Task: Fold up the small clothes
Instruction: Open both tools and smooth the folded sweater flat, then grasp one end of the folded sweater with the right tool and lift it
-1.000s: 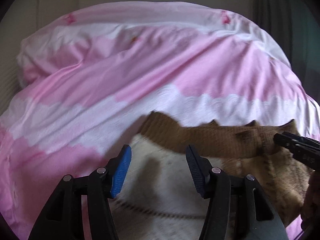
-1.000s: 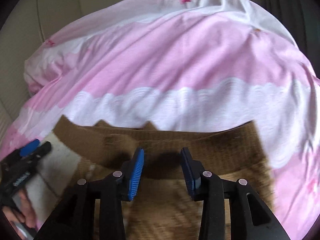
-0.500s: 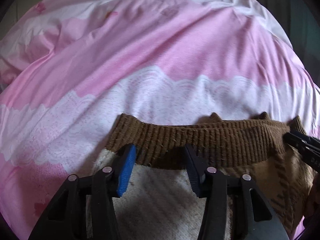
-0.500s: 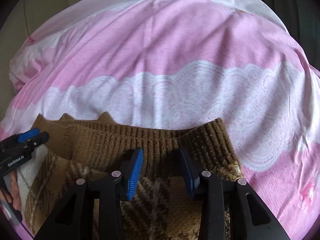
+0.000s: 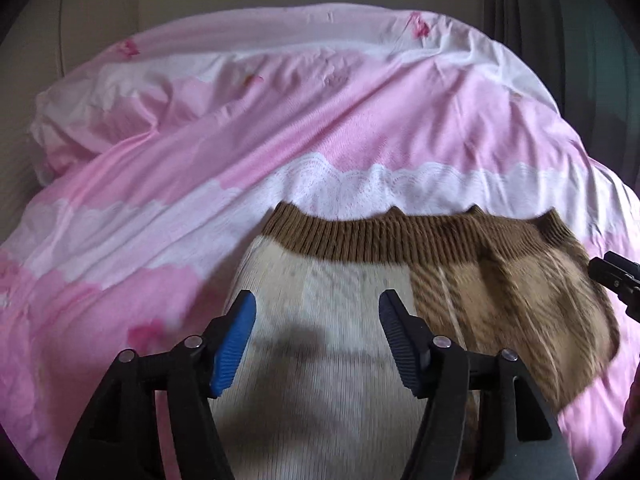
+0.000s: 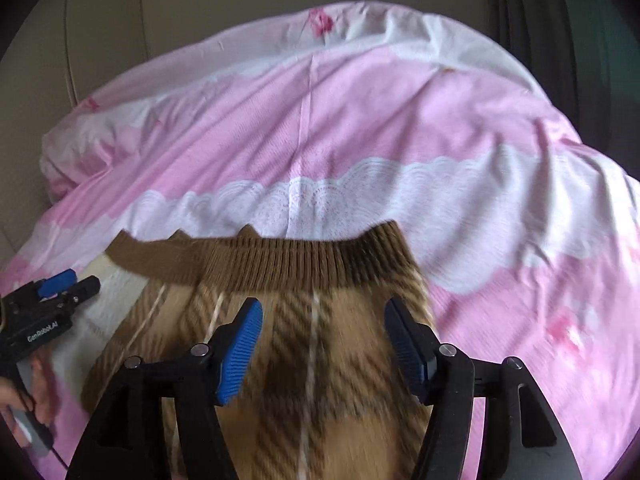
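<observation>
While both pairs of jaws spread wider with nothing pinched: left gripper [image 5: 314, 334] over cream knit, right gripper [image 6: 322, 338] over brown plaid. One sweater [image 6: 304, 344], lying flat on the bed, ribbed brown hem [image 5: 400, 236] farthest away. Likely just released after a fold; next, regrip the edges for another. Beyond, one pink-and-white quilt [image 5: 280, 128].

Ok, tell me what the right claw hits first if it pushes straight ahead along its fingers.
Probably the plaid knit garment lying under the right claw, whose jaws are opening with nothing pinched. Its brown ribbed band lies beyond, then the pink bedcover. Depth is unclear.
</observation>
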`<state>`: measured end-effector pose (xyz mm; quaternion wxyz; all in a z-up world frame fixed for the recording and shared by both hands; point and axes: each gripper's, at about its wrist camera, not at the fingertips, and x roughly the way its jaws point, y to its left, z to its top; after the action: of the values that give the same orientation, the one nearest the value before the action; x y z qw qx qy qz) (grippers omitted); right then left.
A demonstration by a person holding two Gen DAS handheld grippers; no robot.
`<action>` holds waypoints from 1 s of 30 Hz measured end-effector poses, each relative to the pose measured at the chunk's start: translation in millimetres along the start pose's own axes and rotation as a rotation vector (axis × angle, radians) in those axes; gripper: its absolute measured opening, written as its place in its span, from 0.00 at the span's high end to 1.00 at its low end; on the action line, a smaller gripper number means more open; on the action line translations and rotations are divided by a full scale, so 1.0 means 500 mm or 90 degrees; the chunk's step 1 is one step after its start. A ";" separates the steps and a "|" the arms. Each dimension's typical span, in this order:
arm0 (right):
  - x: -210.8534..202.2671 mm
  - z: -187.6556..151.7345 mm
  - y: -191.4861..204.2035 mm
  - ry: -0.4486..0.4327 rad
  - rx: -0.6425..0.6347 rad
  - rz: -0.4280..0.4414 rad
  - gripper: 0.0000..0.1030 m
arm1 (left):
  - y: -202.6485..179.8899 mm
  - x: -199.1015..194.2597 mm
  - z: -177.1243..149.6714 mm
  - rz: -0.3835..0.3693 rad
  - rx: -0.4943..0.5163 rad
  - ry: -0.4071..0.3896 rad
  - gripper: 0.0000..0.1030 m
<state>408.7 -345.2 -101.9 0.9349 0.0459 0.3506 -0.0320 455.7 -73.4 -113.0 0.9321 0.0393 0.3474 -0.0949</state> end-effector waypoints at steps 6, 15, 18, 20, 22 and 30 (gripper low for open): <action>-0.042 -0.079 0.013 0.021 -0.058 -0.021 0.38 | 0.013 -0.018 -0.077 0.007 -0.004 0.034 0.38; 0.035 -0.128 -0.069 0.126 0.041 -0.007 0.28 | 0.011 -0.007 -0.110 0.039 0.003 0.024 0.37; 0.006 -0.125 -0.078 0.102 0.059 0.003 0.28 | 0.000 -0.032 -0.110 0.045 0.013 0.013 0.37; -0.021 -0.127 -0.079 0.084 0.065 0.001 0.28 | -0.013 -0.057 -0.117 0.047 0.024 0.003 0.37; -0.050 -0.135 -0.088 0.069 0.096 0.012 0.27 | -0.023 -0.083 -0.130 0.044 0.026 -0.005 0.37; -0.112 -0.193 -0.113 0.052 0.261 0.130 0.27 | -0.052 -0.147 -0.173 0.027 0.000 -0.017 0.37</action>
<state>298.5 -389.3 -141.0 0.8894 0.2711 0.3681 -0.0056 340.6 -75.6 -130.5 0.9384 0.0452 0.3343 -0.0756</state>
